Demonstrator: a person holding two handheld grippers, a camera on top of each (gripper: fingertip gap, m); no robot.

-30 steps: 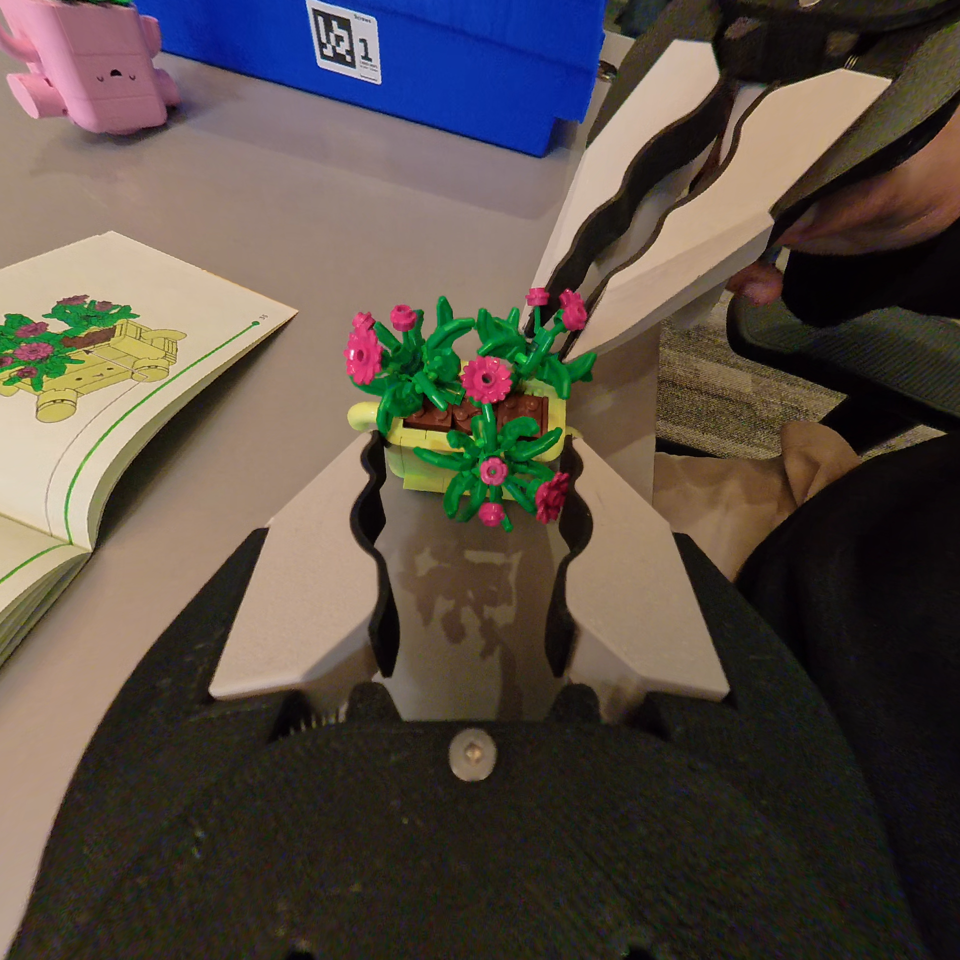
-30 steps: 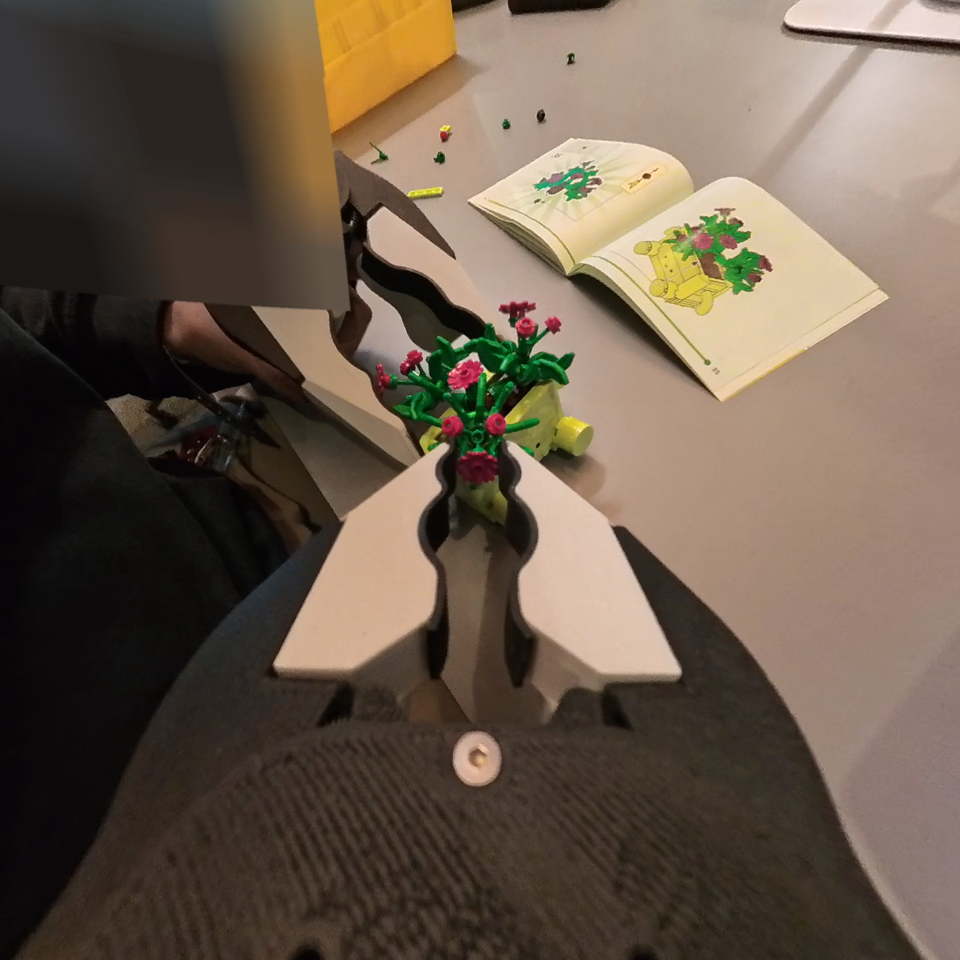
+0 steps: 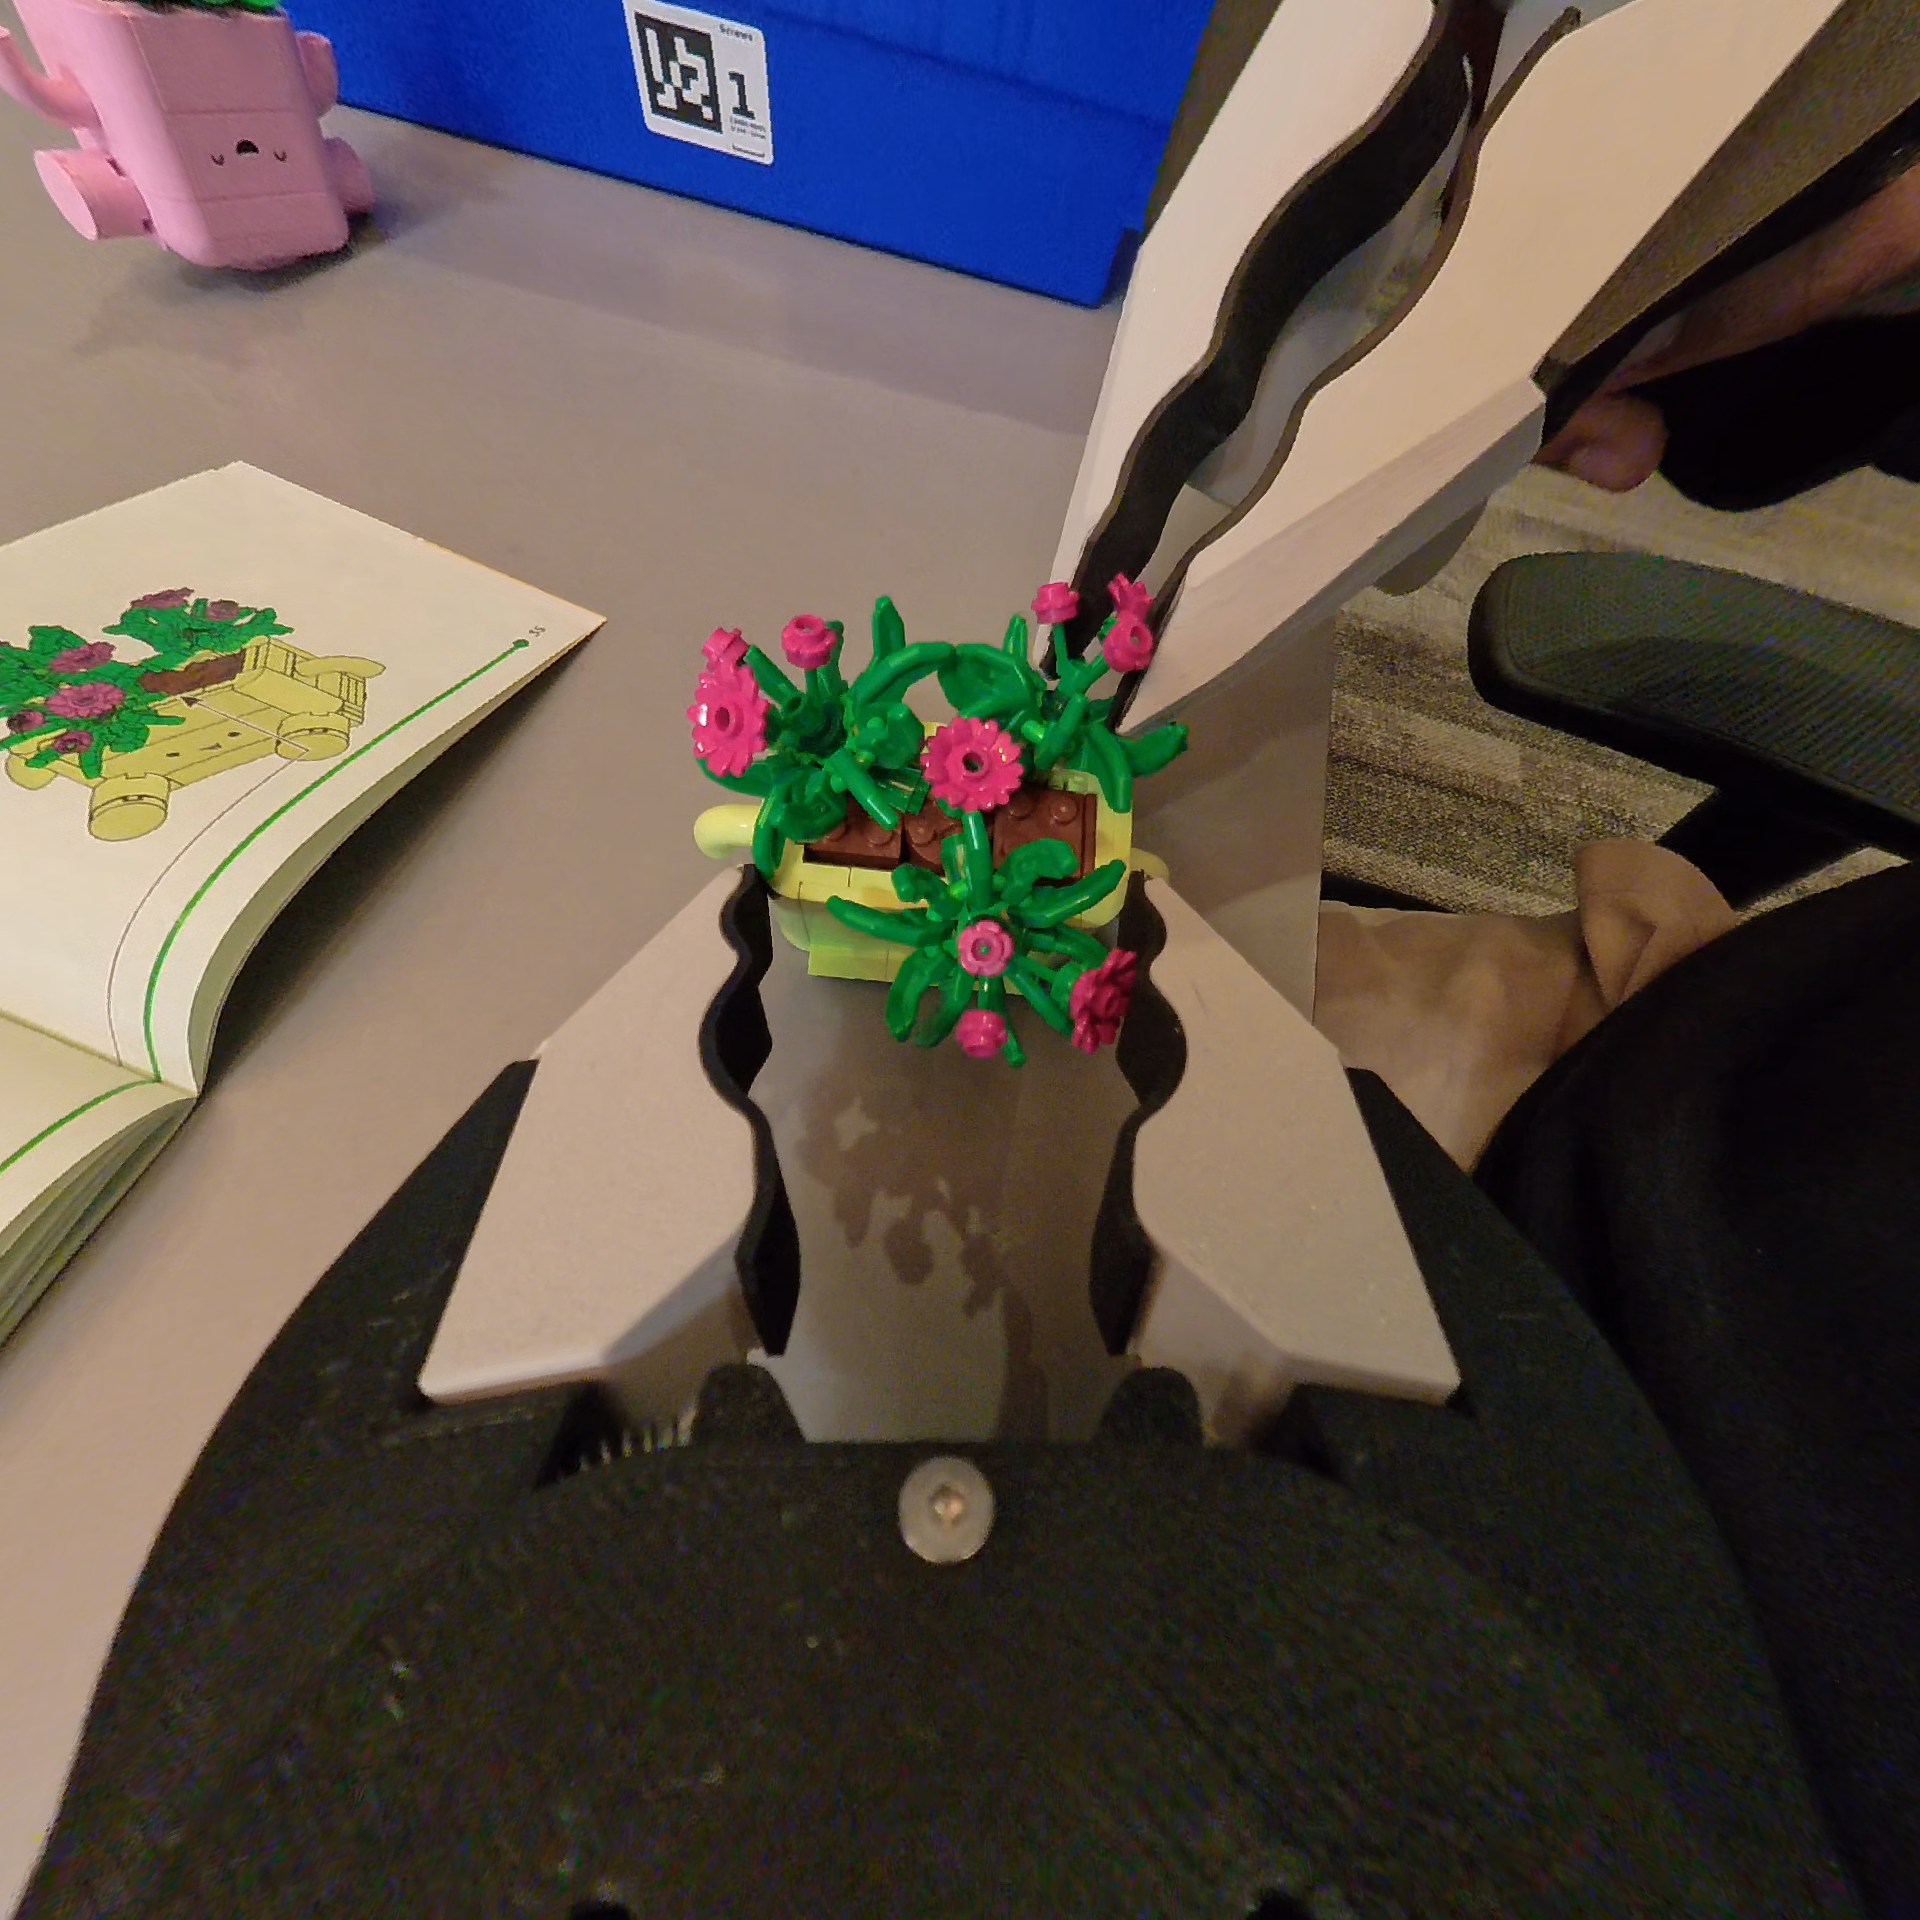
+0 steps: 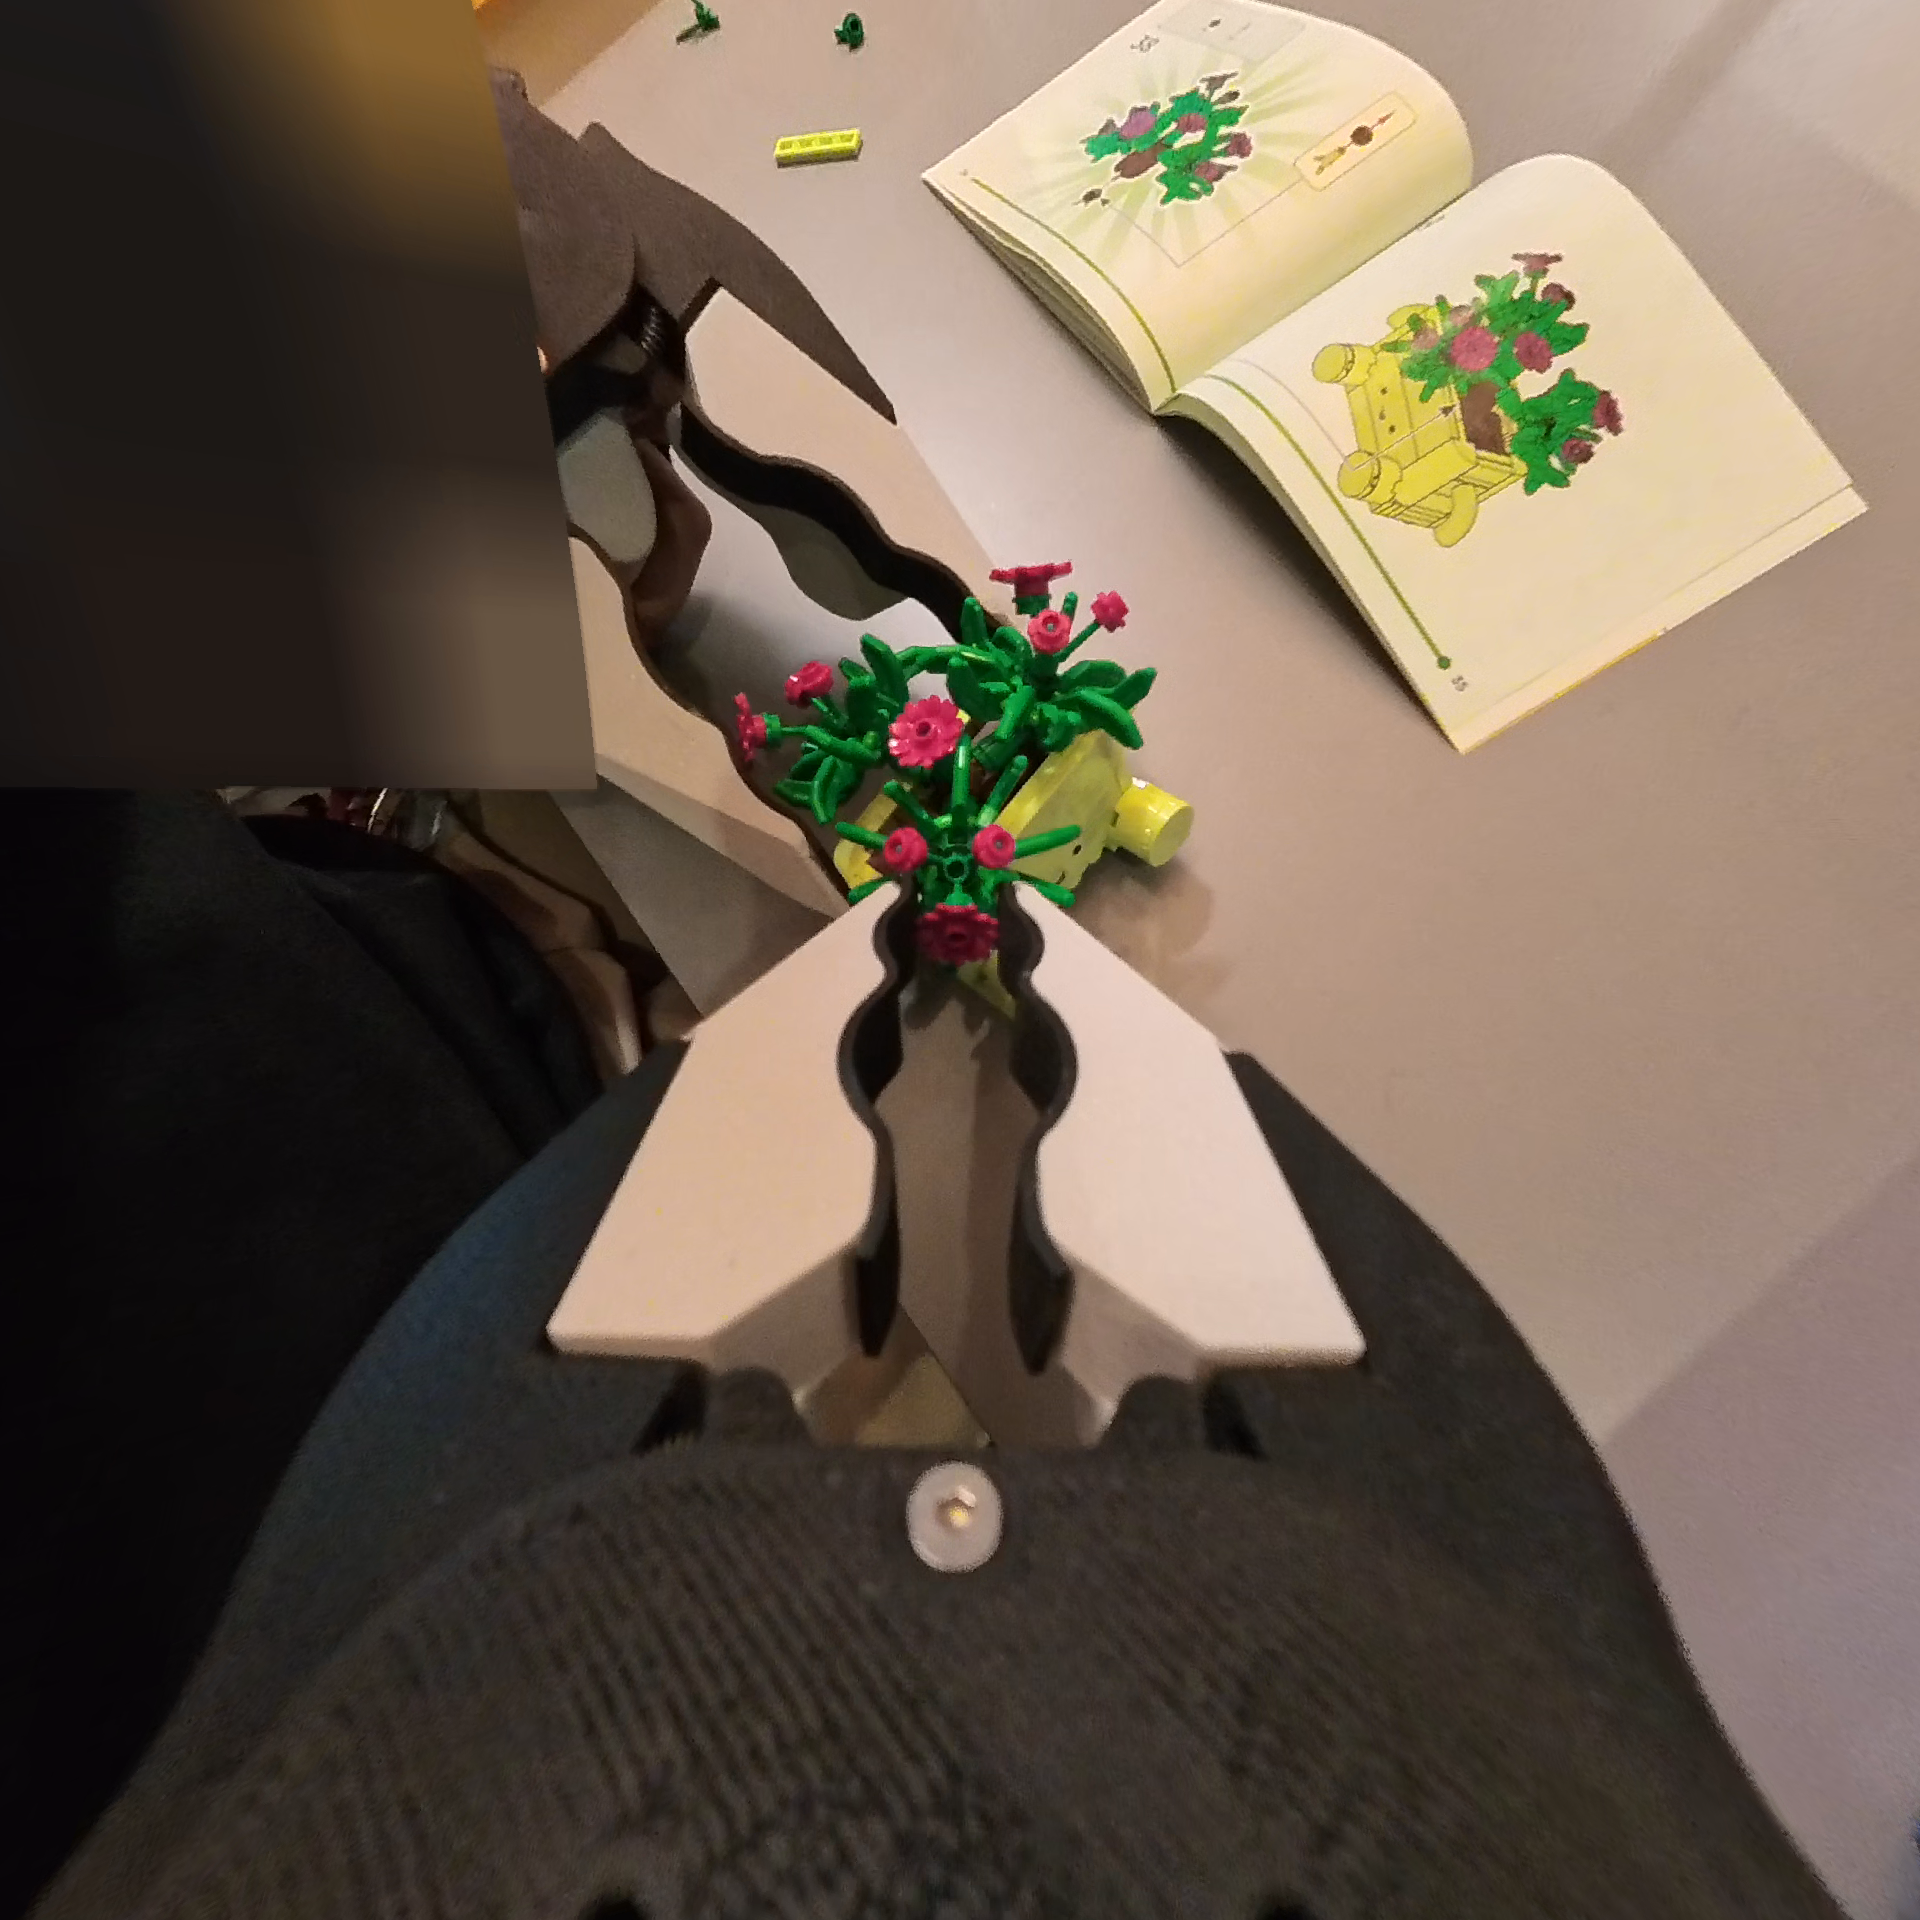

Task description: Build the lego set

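A lime-yellow lego planter [image 3: 831,940] with brown soil, green leaves and pink flowers stands on the grey table near its edge. It also shows in the right wrist view [image 4: 1070,821]. My left gripper [image 3: 940,888] has its two tips on the planter's two sides and is shut on it. My right gripper [image 4: 956,902] comes in from above and is shut on a green flower stem with pink blooms [image 4: 954,930] at one end of the planter. In the left wrist view the right gripper [image 3: 1101,665] reaches down from the top right.
An open instruction booklet [image 3: 260,727] lies left of the planter and also shows in the right wrist view [image 4: 1507,416]. A pink lego figure [image 3: 218,135] and a blue bin [image 3: 935,125] stand behind. A lime plate [image 4: 818,145] and small green pieces [image 4: 849,31] lie loose. A chair [image 3: 1714,675] is past the table edge. The grippers are tip to tip, or close to it.
The right gripper has tipped a little over the planter, still shut on the flower stem. The left gripper and the planter have hardly moved.
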